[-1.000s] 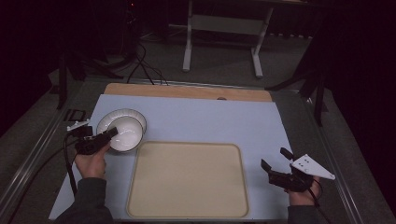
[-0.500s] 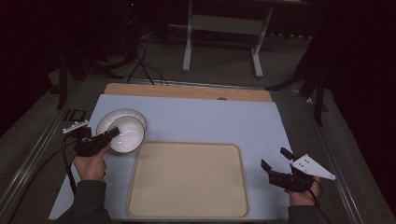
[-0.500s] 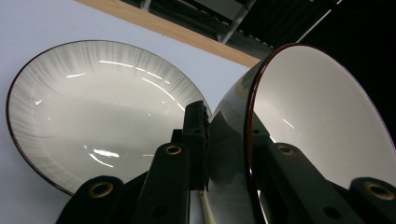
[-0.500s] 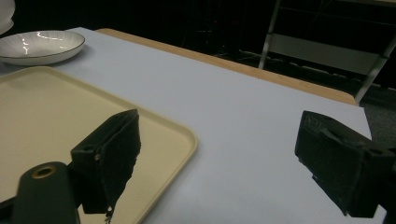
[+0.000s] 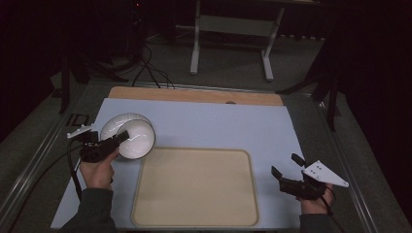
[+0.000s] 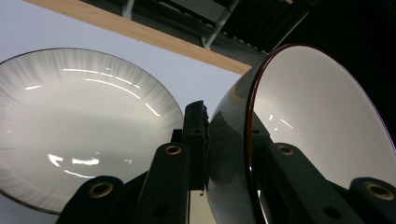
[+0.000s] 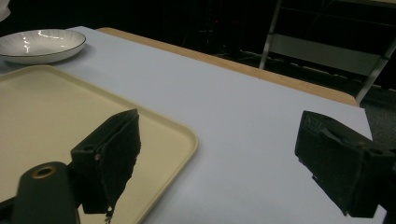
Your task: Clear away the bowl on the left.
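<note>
A white bowl with a dark rim (image 5: 138, 141) (image 6: 317, 121) hangs tilted on its side at the table's left, and my left gripper (image 5: 120, 138) (image 6: 229, 140) is shut on its wall, one jaw inside and one outside. Just behind it a shallow white plate with a ribbed rim (image 5: 116, 125) (image 6: 70, 116) (image 7: 42, 44) lies flat on the pale blue mat (image 5: 218, 121). At the front right my right gripper (image 5: 286, 167) (image 7: 224, 158) stands open over the mat with nothing between its fingers, just off the tray's right edge.
A large cream tray (image 5: 194, 189) (image 7: 46, 107) lies bare in the front middle of the mat. A wooden strip (image 5: 194, 95) runs along the table's far edge. Metal rails border both sides, and a cable trails from the left gripper.
The bowl in my left gripper has shifted slightly right and toward the tray, which bares more of the plate behind it. The right gripper has kept still.
</note>
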### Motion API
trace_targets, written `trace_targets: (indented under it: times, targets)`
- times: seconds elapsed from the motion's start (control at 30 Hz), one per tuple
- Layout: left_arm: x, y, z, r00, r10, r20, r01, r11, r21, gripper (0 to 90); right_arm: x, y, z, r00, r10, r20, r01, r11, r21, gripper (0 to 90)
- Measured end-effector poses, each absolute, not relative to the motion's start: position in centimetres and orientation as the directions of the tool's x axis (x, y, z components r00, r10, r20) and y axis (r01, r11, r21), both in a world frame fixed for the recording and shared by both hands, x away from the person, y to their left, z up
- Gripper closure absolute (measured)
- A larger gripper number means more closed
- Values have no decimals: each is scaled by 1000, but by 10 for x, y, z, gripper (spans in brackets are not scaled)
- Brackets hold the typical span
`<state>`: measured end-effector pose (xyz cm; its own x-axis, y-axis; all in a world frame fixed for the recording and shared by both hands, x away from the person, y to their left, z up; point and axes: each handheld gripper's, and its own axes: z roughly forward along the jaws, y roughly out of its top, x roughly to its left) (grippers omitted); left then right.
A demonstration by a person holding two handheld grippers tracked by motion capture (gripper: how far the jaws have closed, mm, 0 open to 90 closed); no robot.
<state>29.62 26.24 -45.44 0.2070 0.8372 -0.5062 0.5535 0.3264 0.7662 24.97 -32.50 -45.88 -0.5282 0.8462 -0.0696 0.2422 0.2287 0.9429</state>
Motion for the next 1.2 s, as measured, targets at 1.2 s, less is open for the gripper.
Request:
trace_targets:
  times: [1.2]
  targets:
    - [297, 224, -447, 292, 830, -475, 569, 249, 784, 783, 250, -326, -458, -528, 847, -65, 241, 223, 945, 138]
